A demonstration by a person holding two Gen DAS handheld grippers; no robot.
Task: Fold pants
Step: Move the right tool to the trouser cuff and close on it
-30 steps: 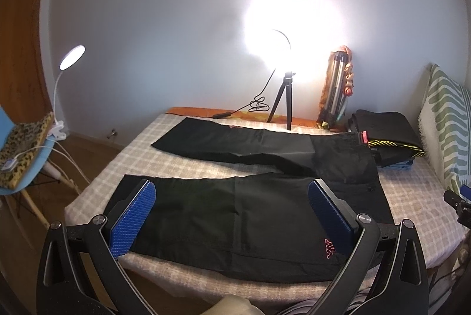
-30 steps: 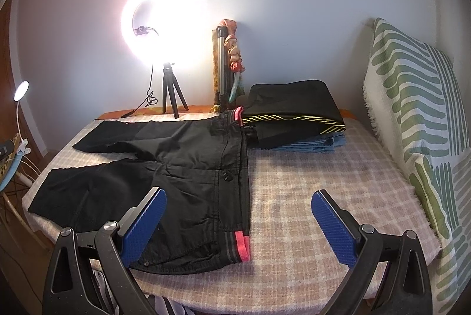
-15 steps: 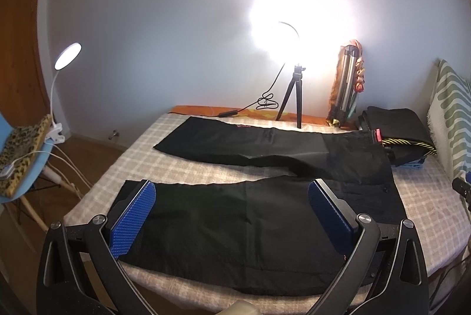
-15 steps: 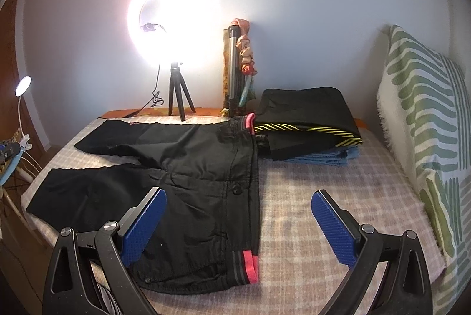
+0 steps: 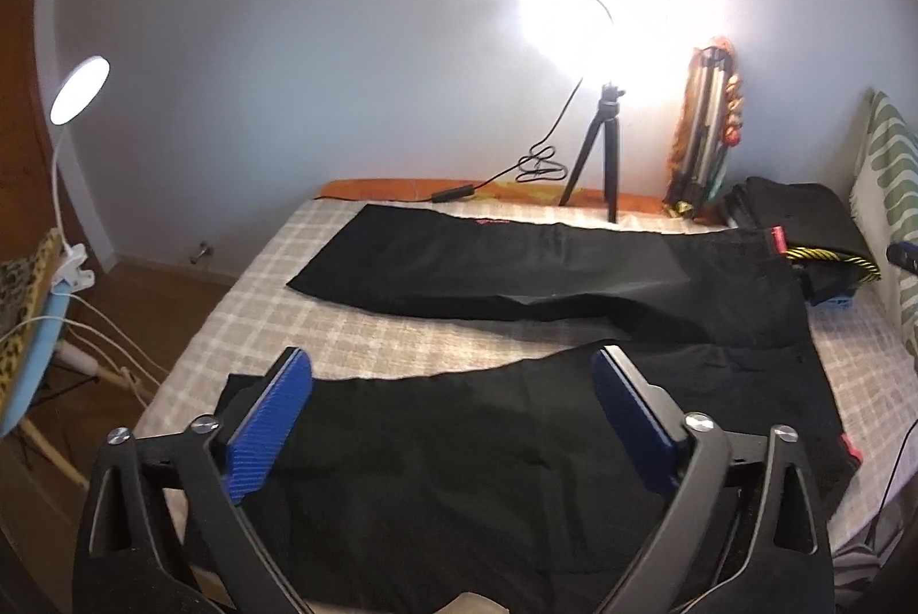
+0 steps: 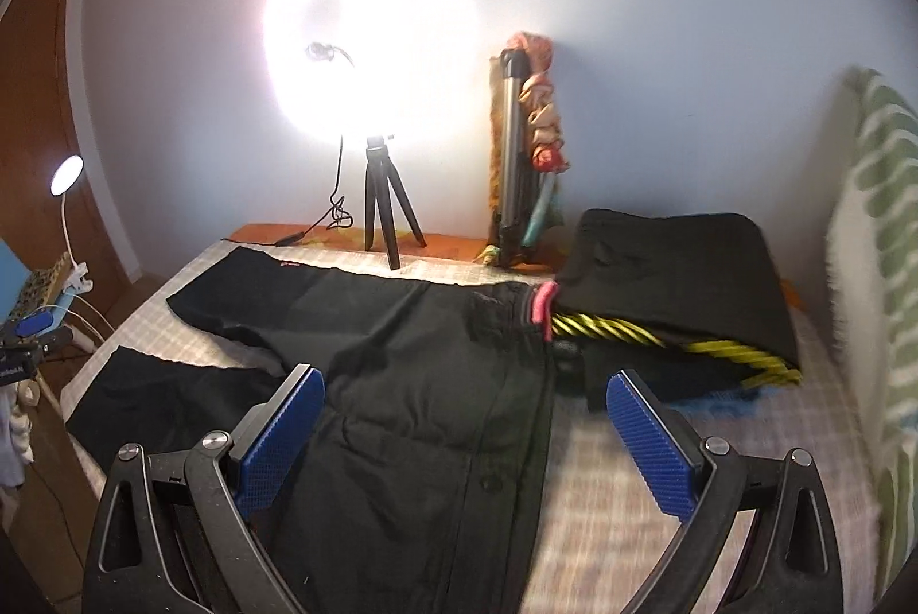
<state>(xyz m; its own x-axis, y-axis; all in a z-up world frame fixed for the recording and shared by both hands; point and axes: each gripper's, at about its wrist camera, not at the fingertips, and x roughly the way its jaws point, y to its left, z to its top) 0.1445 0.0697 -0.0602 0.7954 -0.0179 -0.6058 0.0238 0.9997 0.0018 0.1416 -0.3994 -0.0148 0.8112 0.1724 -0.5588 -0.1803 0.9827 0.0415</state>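
Note:
Black pants lie flat and spread on the checked bed cover, legs to the left, waistband with pink trim to the right. My left gripper is open and empty, low over the near leg. In the right wrist view the pants show their waist and button fly. My right gripper is open and empty, low over the waistband.
A stack of folded clothes with a yellow cord lies at the back right. A ring light on a tripod and a folded tripod stand by the wall. A striped pillow is at right. A chair with clip lamp stands left.
Both grippers have moved forward and lower toward the pants, which now fill more of each view. Both stay open.

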